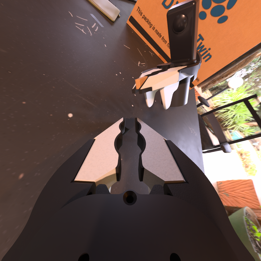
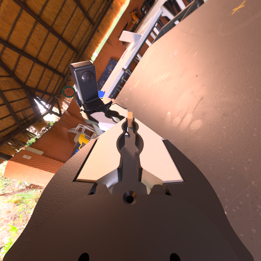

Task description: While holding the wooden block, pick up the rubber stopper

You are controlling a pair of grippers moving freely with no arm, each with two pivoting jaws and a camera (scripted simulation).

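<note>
My left gripper (image 1: 129, 119) points down at the dark table (image 1: 56, 84). Its fingertips are closed on a small dark piece, the rubber stopper (image 1: 128, 124). My right gripper (image 2: 130, 120) is shut on a small tan wooden block (image 2: 130, 117), which sticks out past its tips. In the left wrist view the right gripper (image 1: 142, 84) hovers just beyond my left one, with the block (image 1: 139, 83) at its tips. In the right wrist view the left gripper (image 2: 120, 115) sits close behind the block, and the stopper is hidden there.
An orange cardboard box (image 1: 233, 42) stands on the table behind the right gripper. A flat white object (image 1: 107, 8) lies at the far edge. The table edge (image 1: 197, 127) runs close on the right, with a chair frame (image 1: 226, 120) beyond it.
</note>
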